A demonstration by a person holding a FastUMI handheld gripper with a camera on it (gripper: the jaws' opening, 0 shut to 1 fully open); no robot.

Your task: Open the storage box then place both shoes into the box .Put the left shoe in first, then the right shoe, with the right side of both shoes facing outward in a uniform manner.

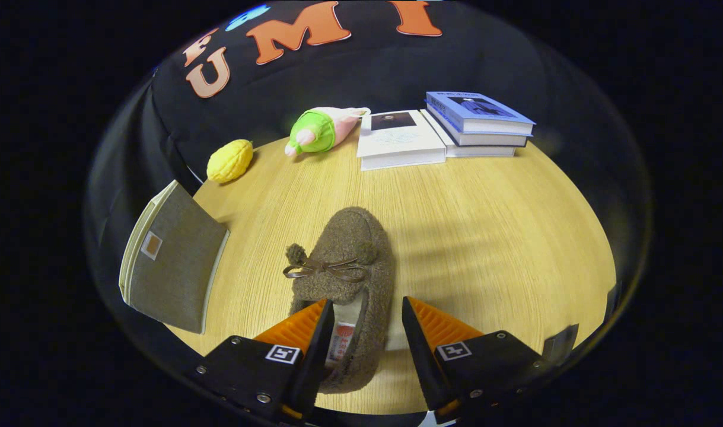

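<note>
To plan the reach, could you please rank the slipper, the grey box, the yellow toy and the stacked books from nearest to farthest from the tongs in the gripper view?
1. Slipper: heel between the open tongs.
2. Grey box: off to the left.
3. Yellow toy: beyond the box, far left.
4. Stacked books: far right, by the wall.

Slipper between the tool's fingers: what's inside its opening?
Inside the brown slipper shows a pale lining with a label on the insole. The tool is open, one finger reaching into the opening. The toe interior is covered.
</note>
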